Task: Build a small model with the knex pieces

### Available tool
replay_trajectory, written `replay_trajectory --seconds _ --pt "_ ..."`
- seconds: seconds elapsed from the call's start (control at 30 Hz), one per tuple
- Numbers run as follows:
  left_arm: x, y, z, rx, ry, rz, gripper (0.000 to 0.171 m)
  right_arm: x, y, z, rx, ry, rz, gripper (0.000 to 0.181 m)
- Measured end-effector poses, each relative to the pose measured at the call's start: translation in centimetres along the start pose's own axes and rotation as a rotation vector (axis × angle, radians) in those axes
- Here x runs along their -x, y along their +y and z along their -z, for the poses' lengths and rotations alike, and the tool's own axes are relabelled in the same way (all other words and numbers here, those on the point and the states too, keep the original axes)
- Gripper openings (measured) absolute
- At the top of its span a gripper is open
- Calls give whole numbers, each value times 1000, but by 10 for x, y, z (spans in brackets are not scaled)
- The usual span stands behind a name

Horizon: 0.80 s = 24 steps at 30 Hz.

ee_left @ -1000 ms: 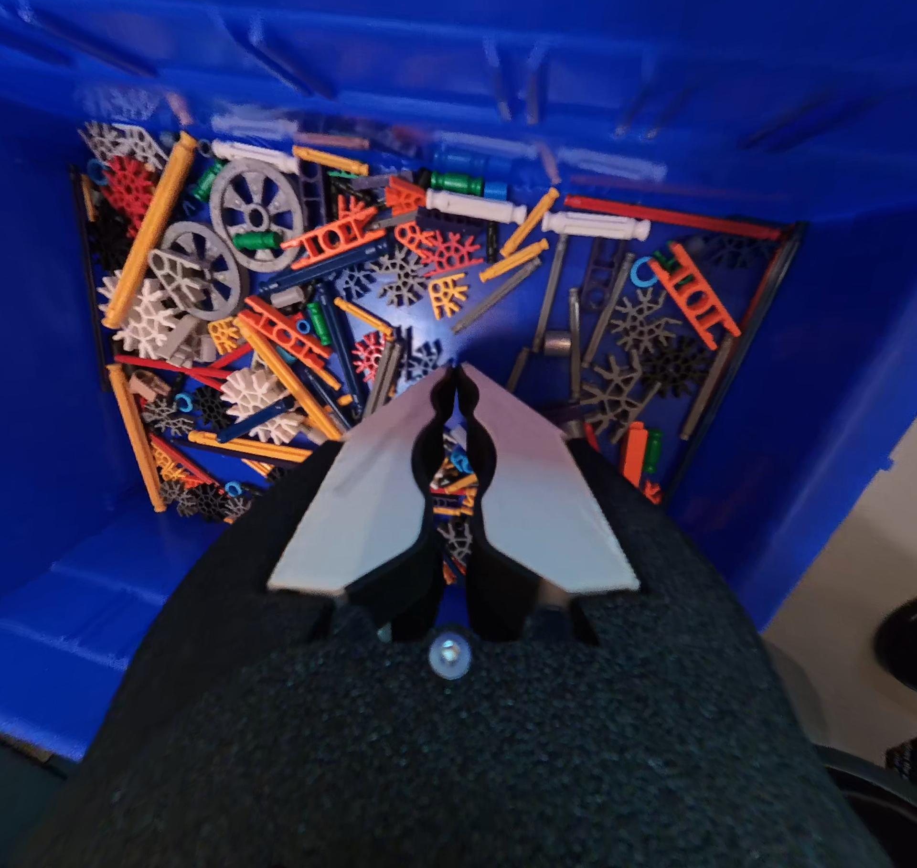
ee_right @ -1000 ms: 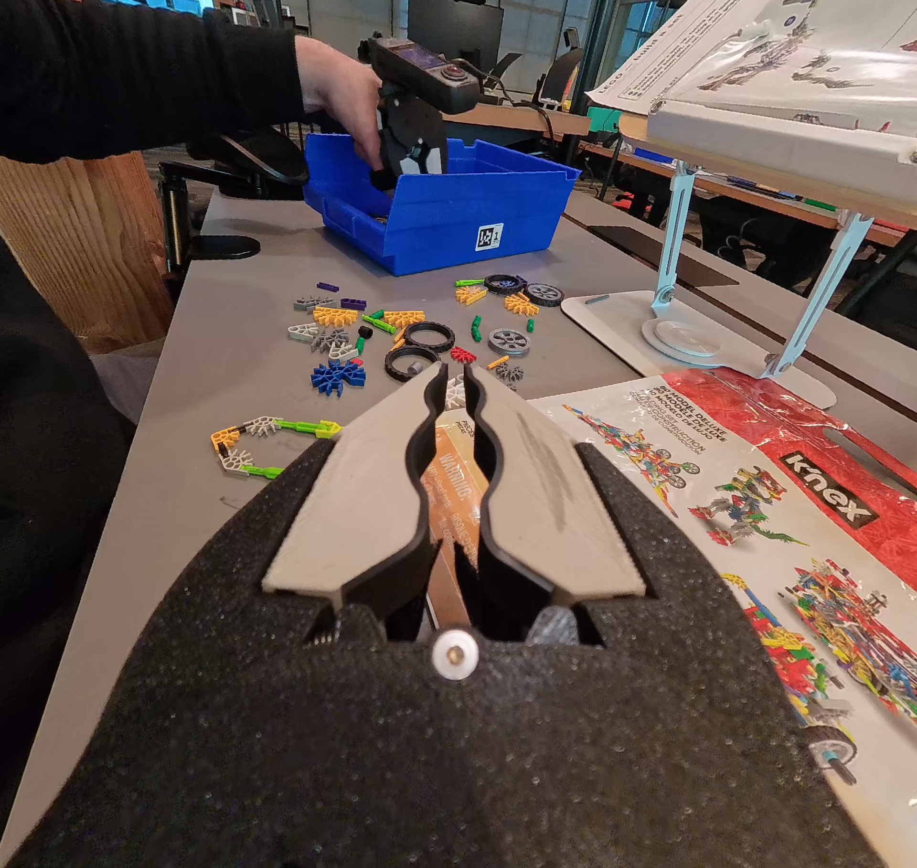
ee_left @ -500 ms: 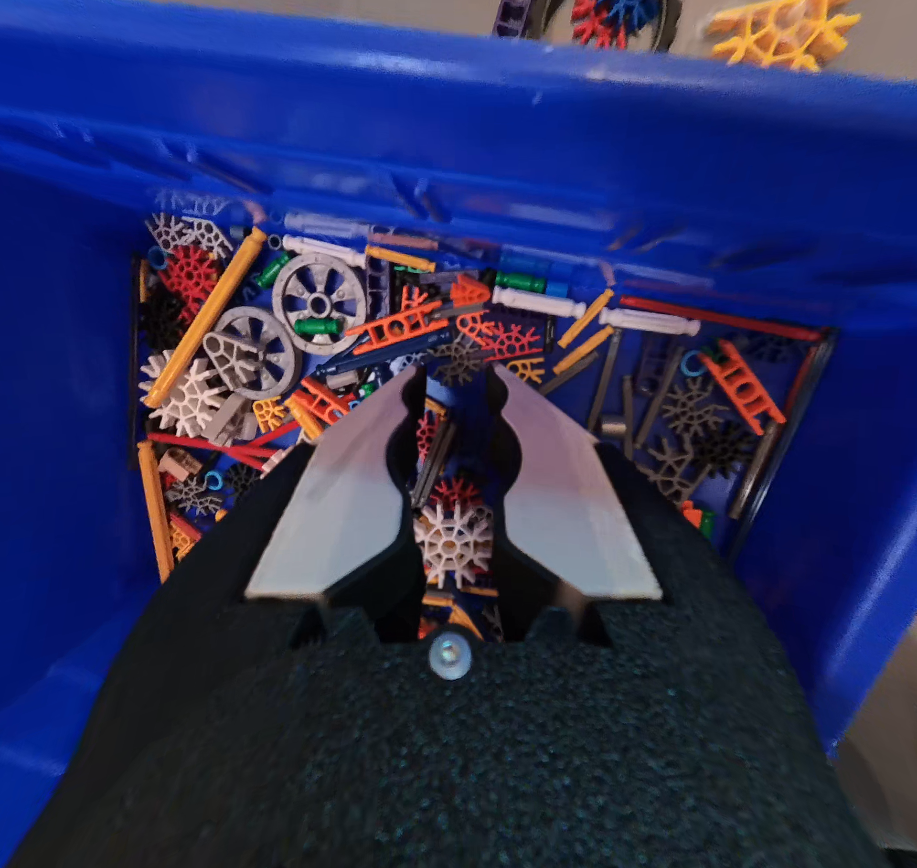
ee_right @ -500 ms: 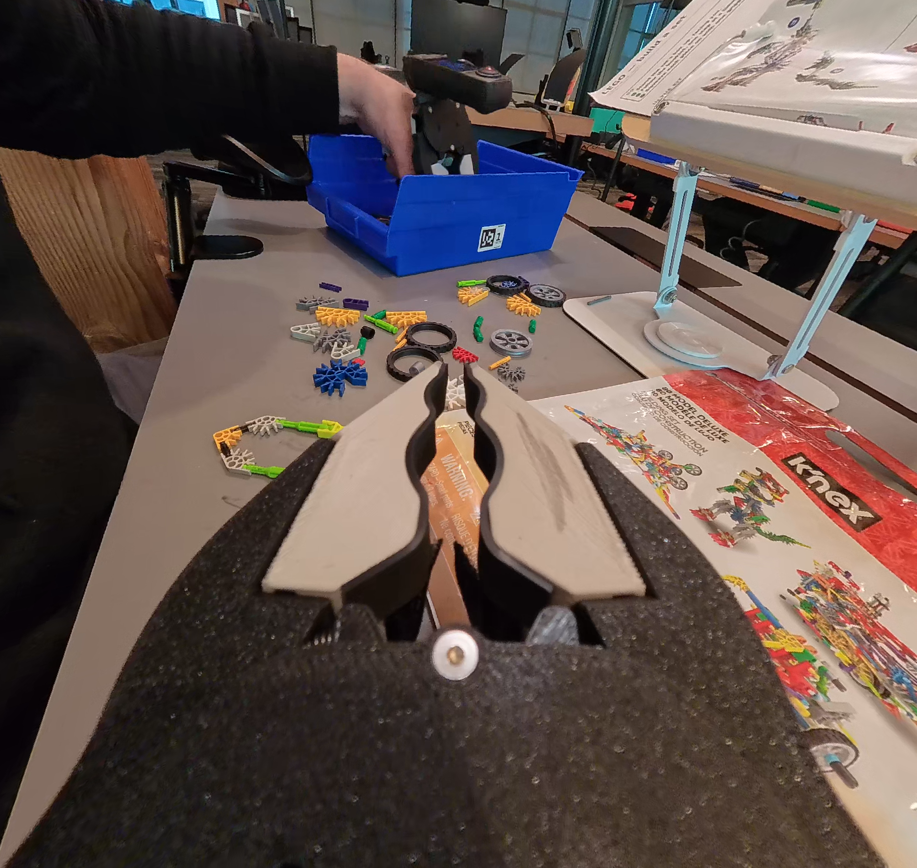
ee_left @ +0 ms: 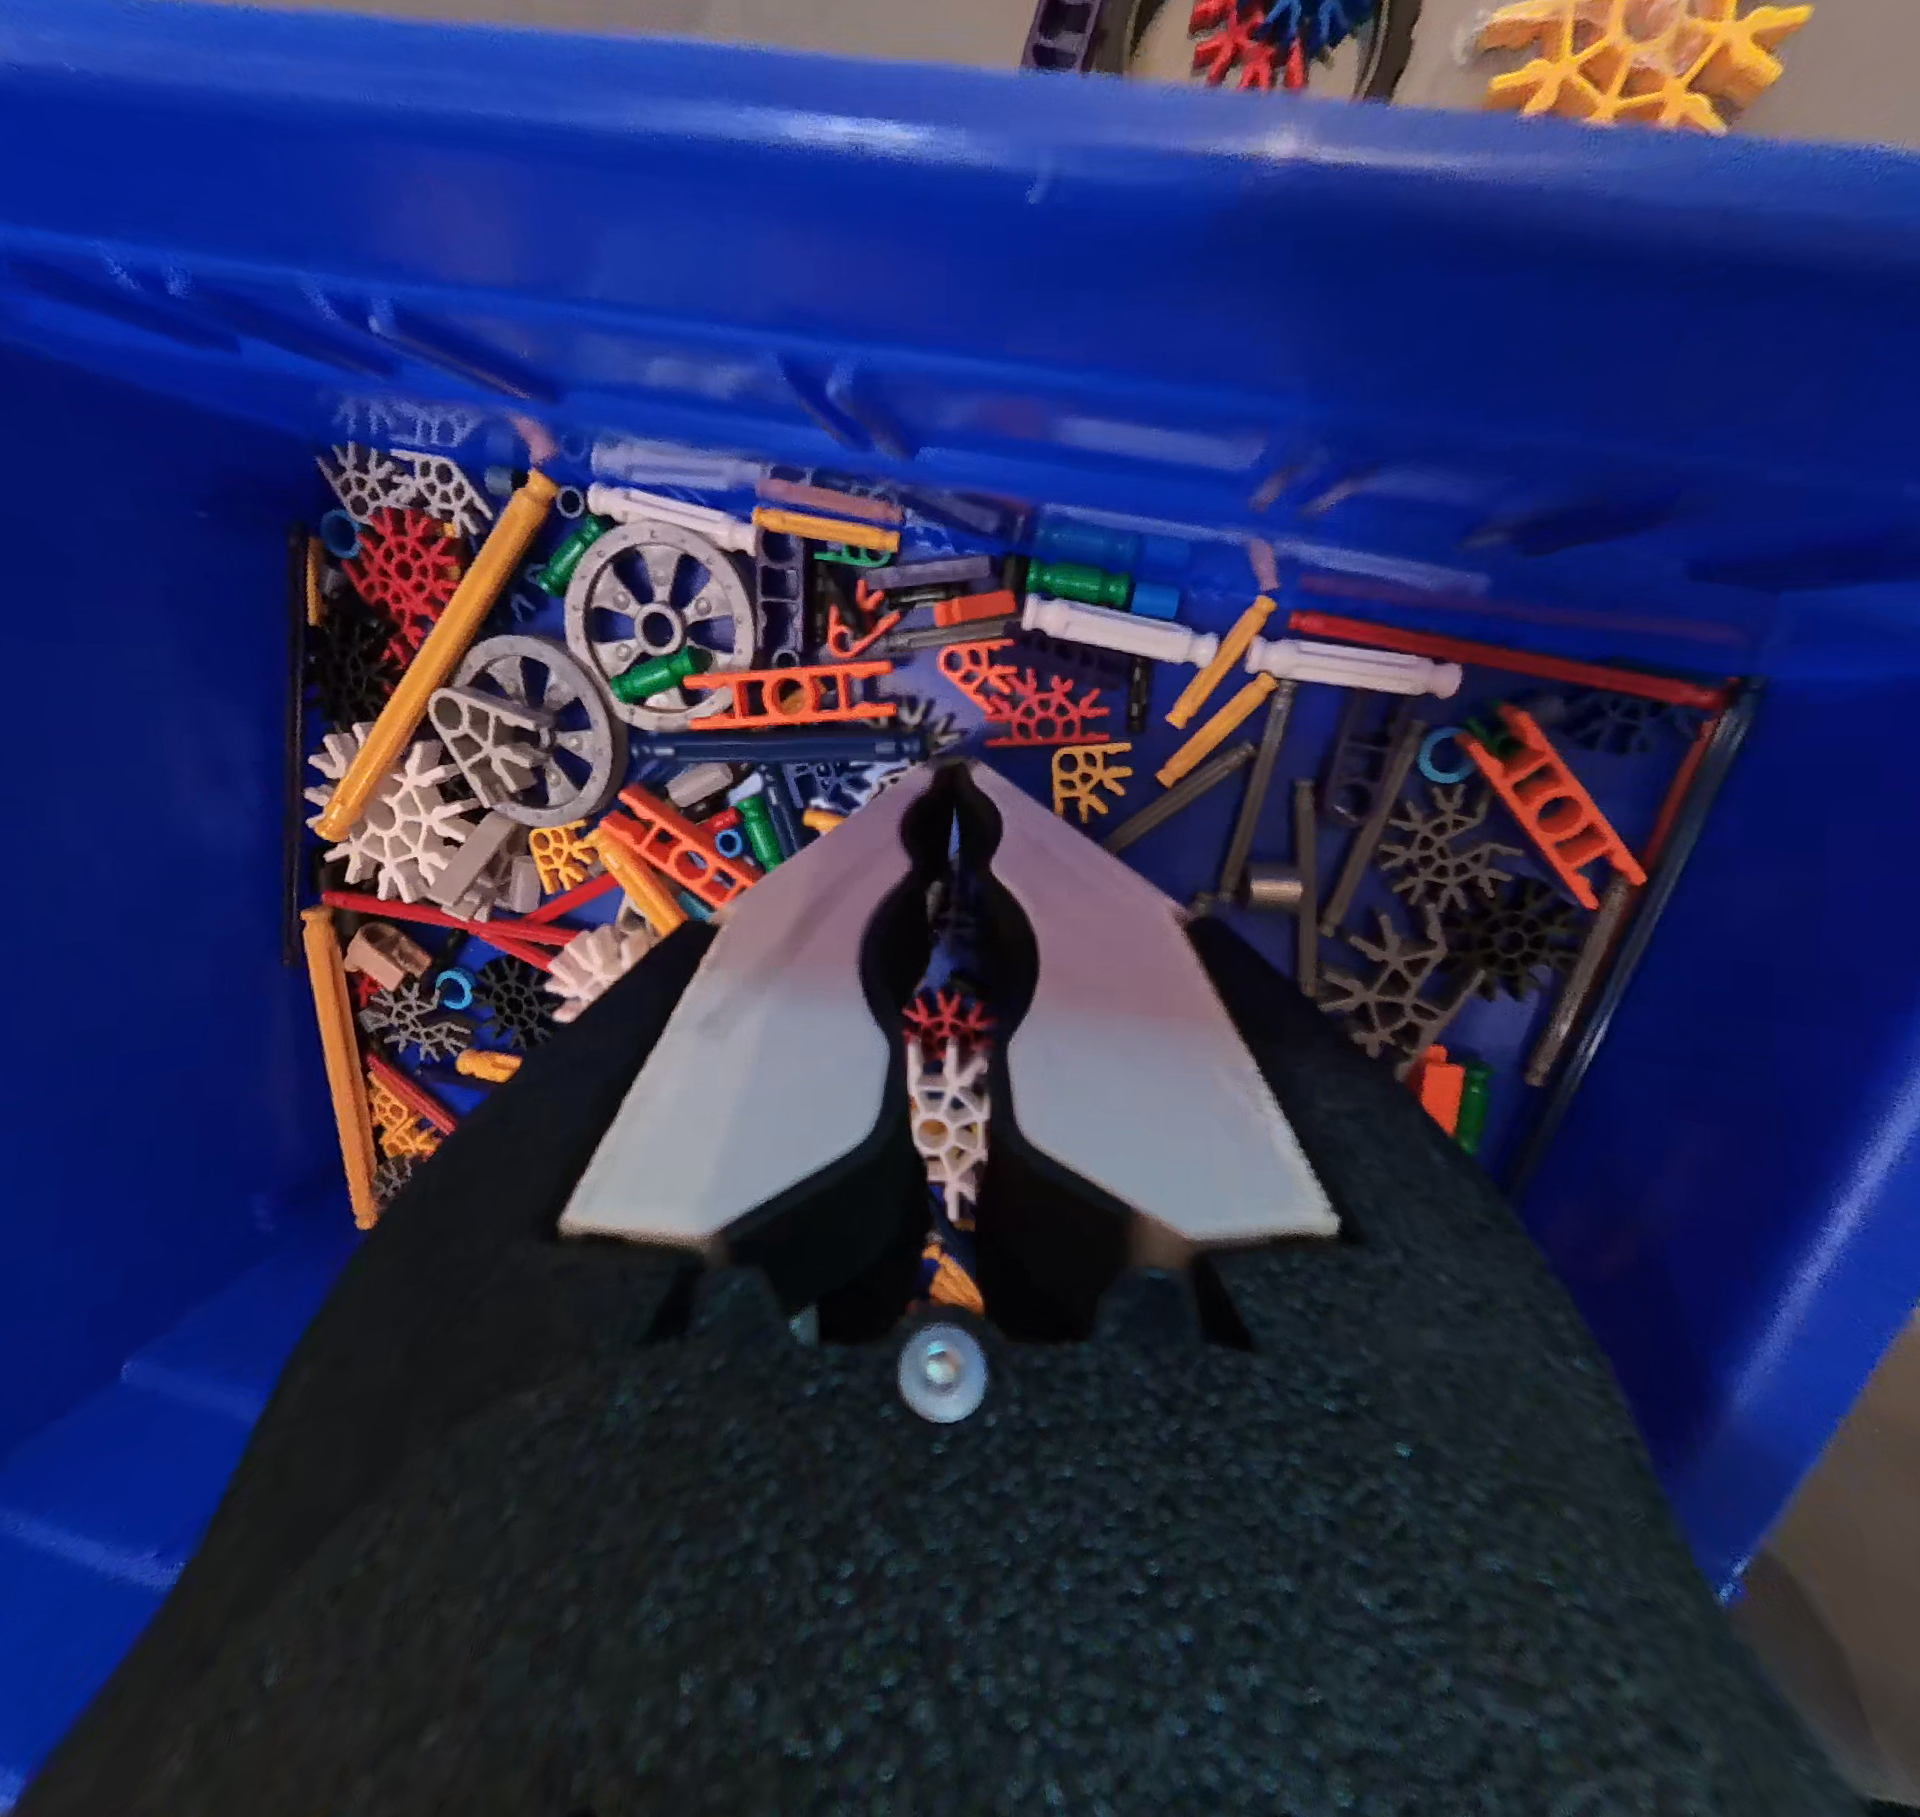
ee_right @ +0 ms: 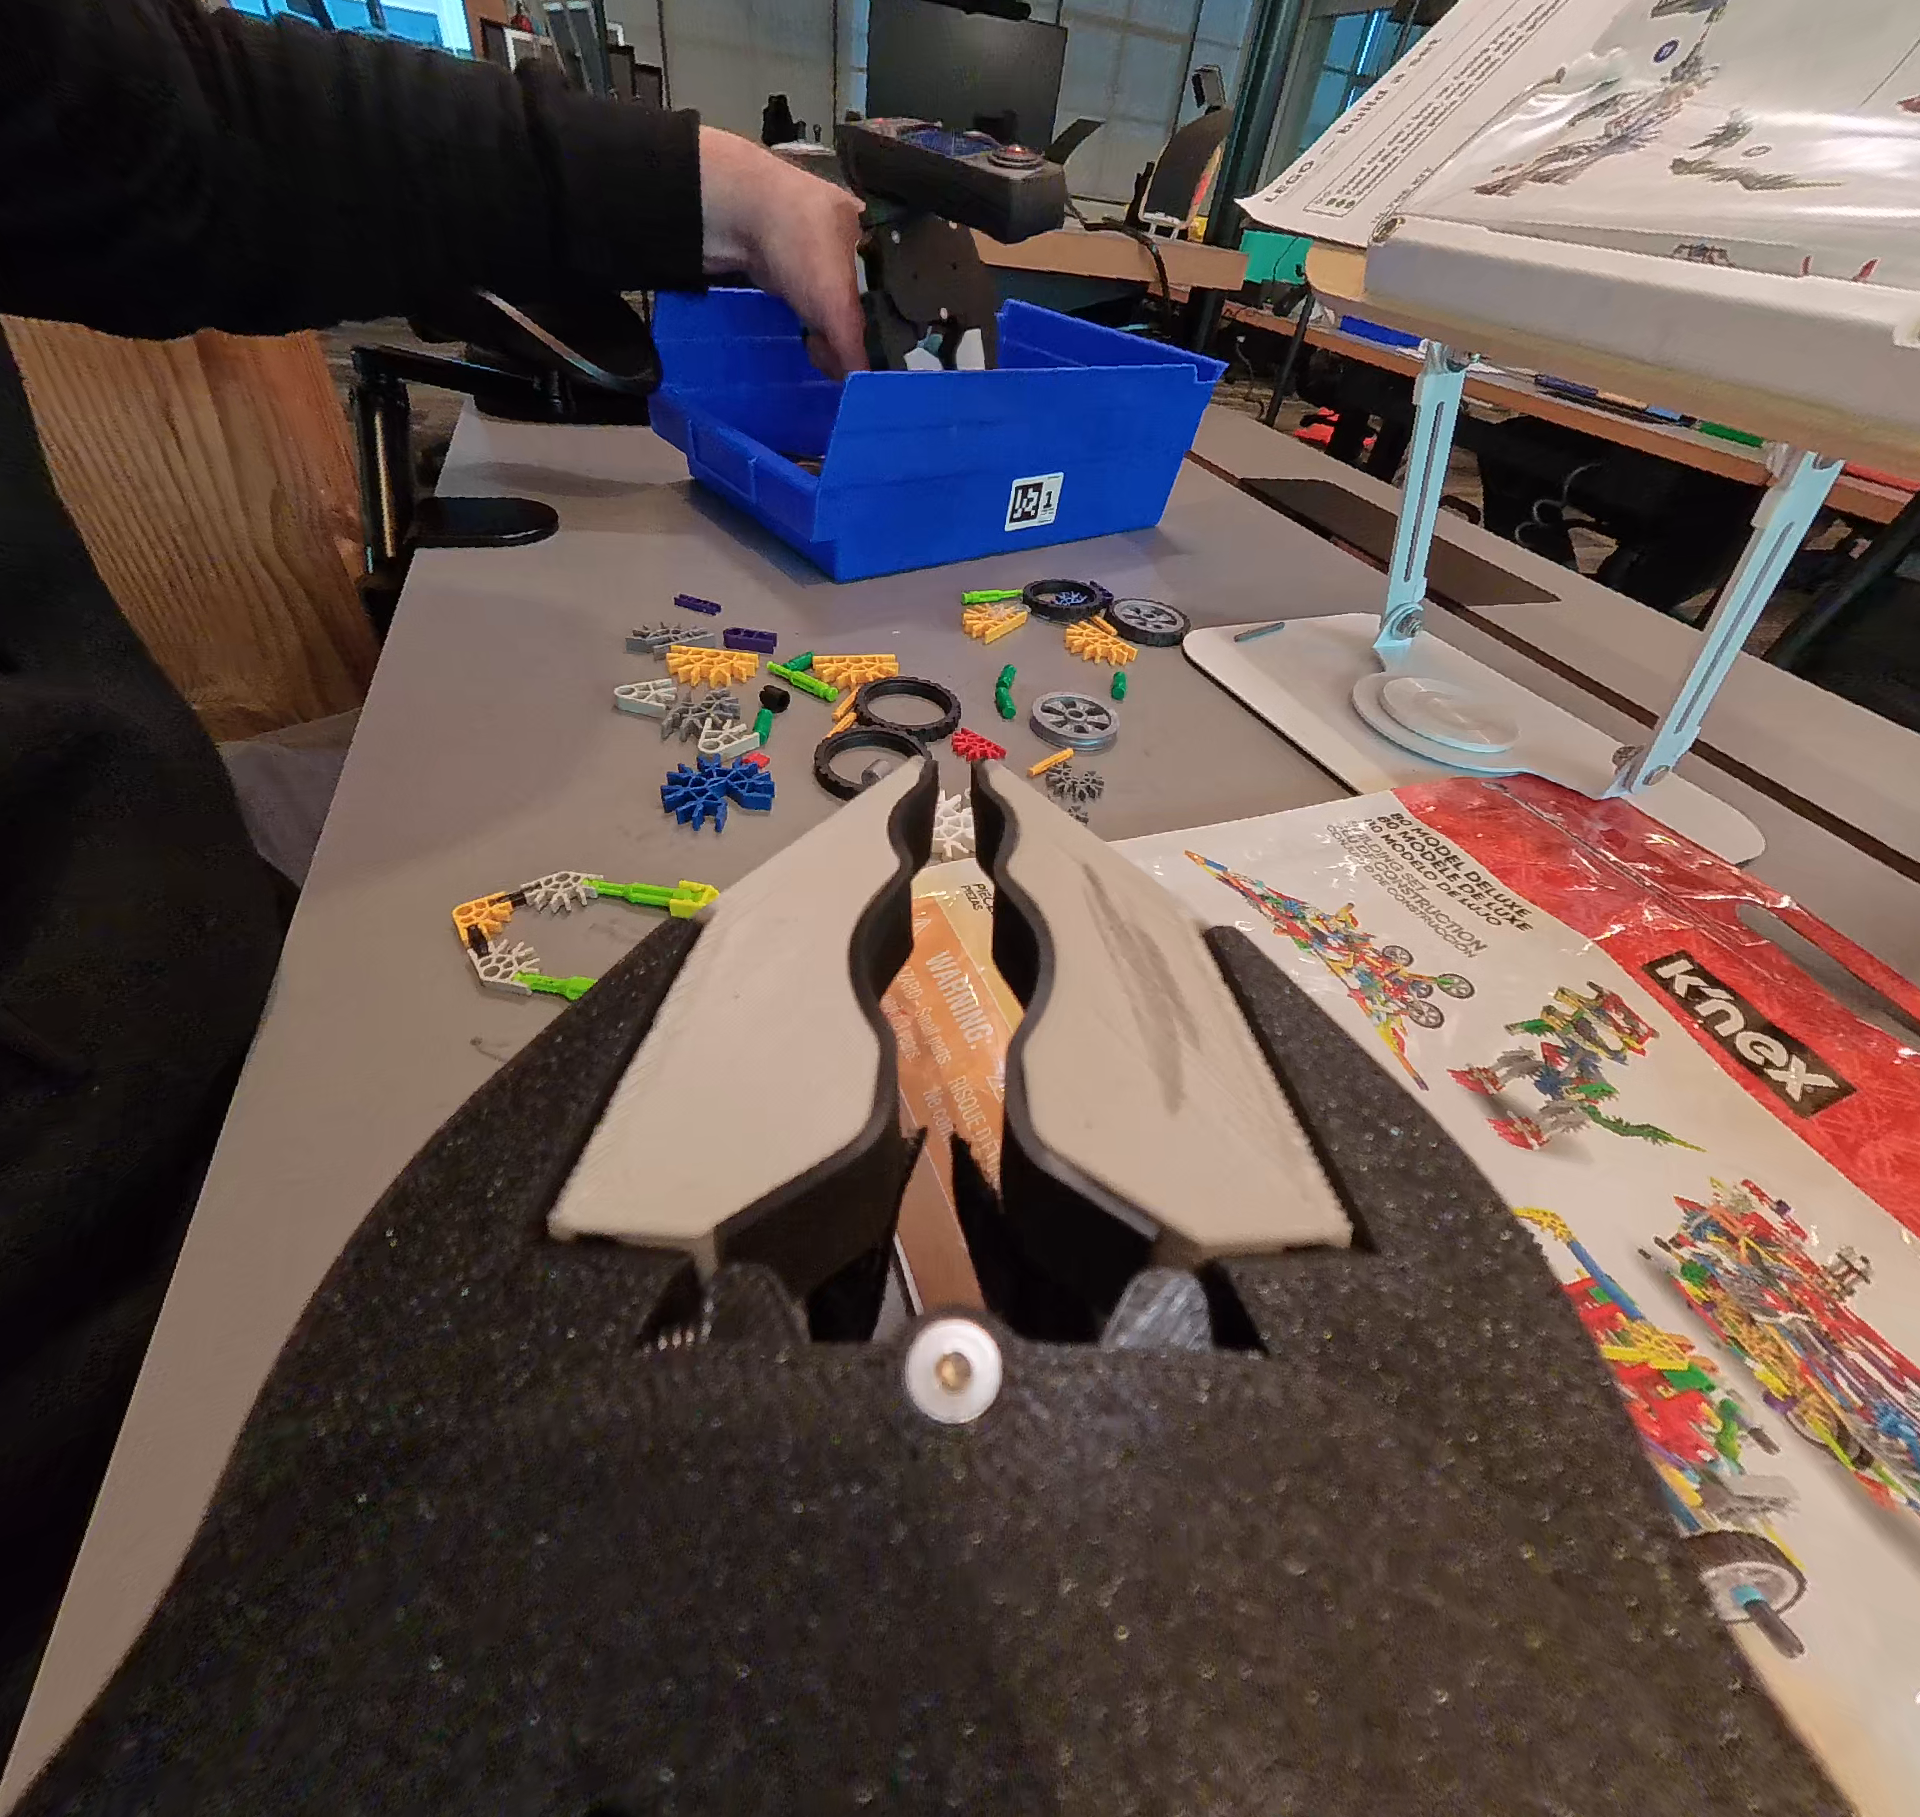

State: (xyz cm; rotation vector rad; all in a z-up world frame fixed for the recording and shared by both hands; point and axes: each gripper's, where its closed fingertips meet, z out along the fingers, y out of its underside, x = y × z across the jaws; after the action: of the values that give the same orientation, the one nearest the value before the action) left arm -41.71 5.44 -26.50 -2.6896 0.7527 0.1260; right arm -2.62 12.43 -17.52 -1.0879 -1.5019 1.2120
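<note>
**Left gripper down in parts bin, right idle over bag**

Grey table (ee_right: 499,832) in open workshop, strewn with loose construction pieces. Blue bin (ee_right: 935,458) at far end, full of rods, connectors and wheels. Left gripper (ee_left: 951,780) lowered into bin, held by hand (ee_right: 779,229); tips pressed together, can't tell if anything pinched. Dark blue rod (ee_left: 779,749) lying left-right, its right end just beside the tips. Red connector (ee_left: 945,1019) and white connector (ee_left: 951,1113) visible in the gap behind the tips, lower in the pile. Counted in bin: two grey wheels (ee_left: 660,624), upper left of gripper; three orange ladder pieces (ee_left: 790,695).

Right gripper (ee_right: 951,791) well apart from bin, over corner of printed plastic bag (ee_right: 1558,1040); almost closed, slit between tips, holding nothing. Two bare black tyres (ee_right: 904,707) just beyond its tips, one grey wheel (ee_right: 1075,720) beside them.
</note>
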Motion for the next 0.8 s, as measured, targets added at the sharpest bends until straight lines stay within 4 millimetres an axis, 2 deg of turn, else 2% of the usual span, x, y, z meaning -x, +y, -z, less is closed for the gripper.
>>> replay_trajectory --seconds 0.17,0.23,0.3,0.37,0.57,0.8 --pt "1 10 3 47 -11 -6 2 0 0 0 0 0 5 5" --pt "7 14 3 74 -29 9 20 0 0 0 0 1 6 5" --pt "3 14 3 74 11 26 21 1 0 0 2 0 5 5" --pt "7 12 3 77 -6 22 29 0 0 0 1 -1 3 5" --pt "9 6 -1 62 18 62 17 0 0 0 0 -2 -1 5" --pt "6 6 1 66 82 110 15 0 0 0 -2 -3 -2 5"
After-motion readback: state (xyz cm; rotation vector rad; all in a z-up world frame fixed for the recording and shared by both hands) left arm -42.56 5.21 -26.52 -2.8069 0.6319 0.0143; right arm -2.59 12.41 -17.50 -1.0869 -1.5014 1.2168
